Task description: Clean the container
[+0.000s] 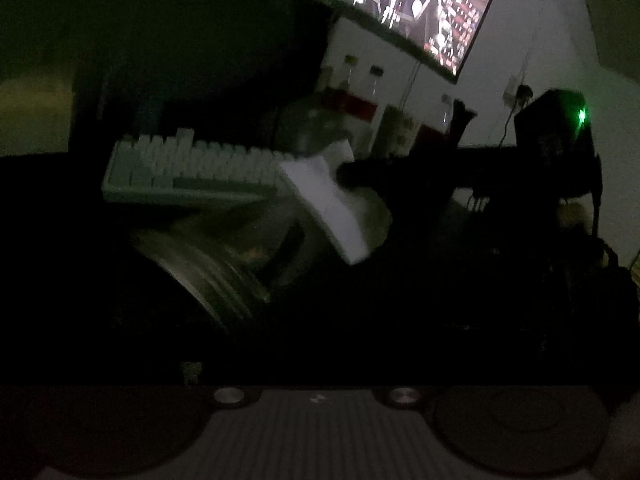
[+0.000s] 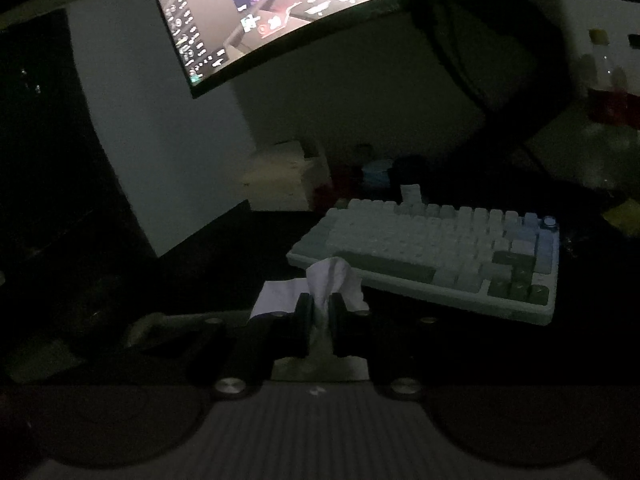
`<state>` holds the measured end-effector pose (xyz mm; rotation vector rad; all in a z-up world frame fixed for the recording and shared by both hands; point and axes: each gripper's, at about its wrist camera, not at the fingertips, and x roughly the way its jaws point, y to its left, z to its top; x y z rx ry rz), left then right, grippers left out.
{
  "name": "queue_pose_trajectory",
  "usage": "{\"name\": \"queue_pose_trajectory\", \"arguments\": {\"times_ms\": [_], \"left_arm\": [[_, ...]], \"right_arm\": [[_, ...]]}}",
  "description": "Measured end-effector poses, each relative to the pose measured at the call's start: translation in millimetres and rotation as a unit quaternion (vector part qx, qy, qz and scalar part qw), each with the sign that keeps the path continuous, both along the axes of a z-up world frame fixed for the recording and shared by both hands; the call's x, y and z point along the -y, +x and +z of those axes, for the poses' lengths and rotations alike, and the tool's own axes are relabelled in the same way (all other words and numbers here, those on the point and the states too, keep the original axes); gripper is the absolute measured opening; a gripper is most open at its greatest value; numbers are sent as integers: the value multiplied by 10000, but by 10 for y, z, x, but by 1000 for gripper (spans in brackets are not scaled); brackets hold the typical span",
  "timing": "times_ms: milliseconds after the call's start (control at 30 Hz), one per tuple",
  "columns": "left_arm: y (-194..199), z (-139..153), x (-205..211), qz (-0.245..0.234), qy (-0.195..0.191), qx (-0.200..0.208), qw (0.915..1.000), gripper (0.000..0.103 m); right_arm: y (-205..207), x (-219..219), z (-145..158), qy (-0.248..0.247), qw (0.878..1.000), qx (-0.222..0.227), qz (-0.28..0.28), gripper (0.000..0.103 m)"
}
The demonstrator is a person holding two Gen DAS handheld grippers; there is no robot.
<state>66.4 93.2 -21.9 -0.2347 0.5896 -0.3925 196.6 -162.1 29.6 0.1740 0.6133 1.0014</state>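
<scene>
1. Clear jar (image 1: pixel 224 256) lies tilted on the dark desk before the keyboard (image 1: pixel 192 168); likely rigid, slick: grip the threaded rim.
2. Right gripper (image 2: pixel 320 304) pinches a soft white tissue (image 2: pixel 336 276).
3. Left gripper's jaws too dark to tell.

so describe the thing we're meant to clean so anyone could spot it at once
In front of the pale keyboard under the lit monitor, a clear jar lies tilted on the dark desk. It is the only see-through thing there with a ribbed screw neck; a white tissue reaches over it.
</scene>
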Motion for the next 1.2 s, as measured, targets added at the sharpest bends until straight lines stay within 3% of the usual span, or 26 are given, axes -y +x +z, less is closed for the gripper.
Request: {"name": "queue_pose_trajectory", "arguments": {"times_ms": [33, 133, 300, 333, 400, 433, 467, 567, 1033, 1200], "left_arm": [[4, 6, 4, -15, -44, 44, 10000, 16], [-3, 47, 32, -183, -341, 126, 9992, 11], [-56, 176, 47, -547, -920, 157, 9941, 10], [-72, 187, 71, -524, -810, 171, 9952, 11], [-104, 208, 121, -468, -570, 200, 9971, 24], [-111, 197, 142, -428, -421, 169, 9981, 41], [-115, 178, 155, -361, -291, 135, 9988, 46], [-138, 112, 176, -374, -38, 15, 9993, 46], [-215, -135, 64, -378, 89, -193, 9991, 51], [-197, -159, 94, -358, 124, -212, 9991, 51]], "right_arm": [[0, 3, -6, 24, 10000, -16, 10, 11], [-6, 58, -3, 138, 9999, -94, 12, 11], [-85, 167, 97, 302, 9995, 11, 45, 11], [-101, 165, 110, 307, 9995, 27, 70, 11], [-138, 134, 113, 283, 9995, 41, 139, 11], [-156, 109, 103, 261, 9995, 36, 186, 11], [-174, 79, 89, 225, 9994, 24, 243, 11], [-216, -12, 26, 118, 9992, -43, 367, 11], [-429, -268, -93, -24, 9993, -7, 370, 12], [-604, -418, -46, 111, 9974, 88, 704, 12]]}}
